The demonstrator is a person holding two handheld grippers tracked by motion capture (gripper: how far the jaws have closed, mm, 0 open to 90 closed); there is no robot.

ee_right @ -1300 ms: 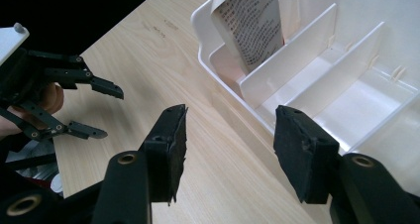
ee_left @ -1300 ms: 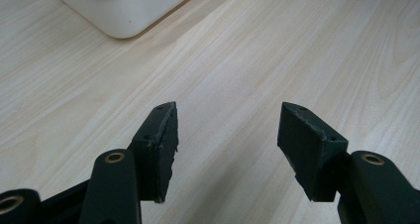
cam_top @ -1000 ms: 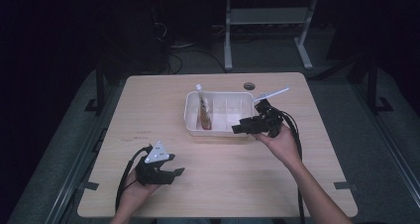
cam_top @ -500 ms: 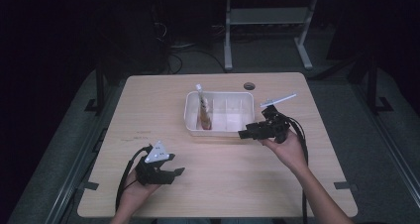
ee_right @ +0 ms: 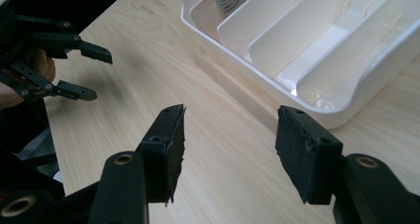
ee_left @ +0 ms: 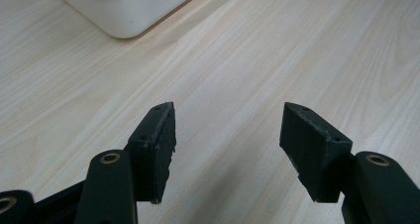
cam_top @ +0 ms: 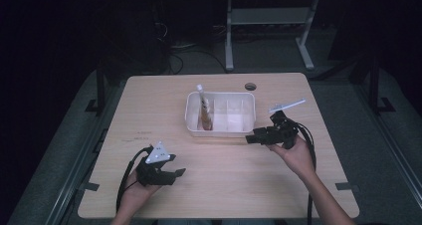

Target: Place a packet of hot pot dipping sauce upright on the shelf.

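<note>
Both tongs stand wide with nothing between their jaws. Left tongs (cam_top: 175,173) sit low over the near left part of the tabletop (cam_top: 149,115), held in the person's left hand (cam_top: 134,190), jaws aimed toward the right. Seen from the left gripper view, those tongs (ee_left: 228,130) frame bare wood, with a corner of the white tray (ee_left: 124,11) well ahead of them.

Right tongs (cam_top: 250,138) hover just off the tray's near right corner, apart from it, pointing left across the tabletop. From the right gripper view the right tongs (ee_right: 230,127) sit just beside the tray (ee_right: 317,107), whose near divided compartments look empty.

The tray (cam_top: 221,130) lies mid-tabletop. A brown tube with a white cap (cam_top: 204,108) leans in its leftmost compartment, cap end poking above the far rim, well apart from both tongs.
</note>
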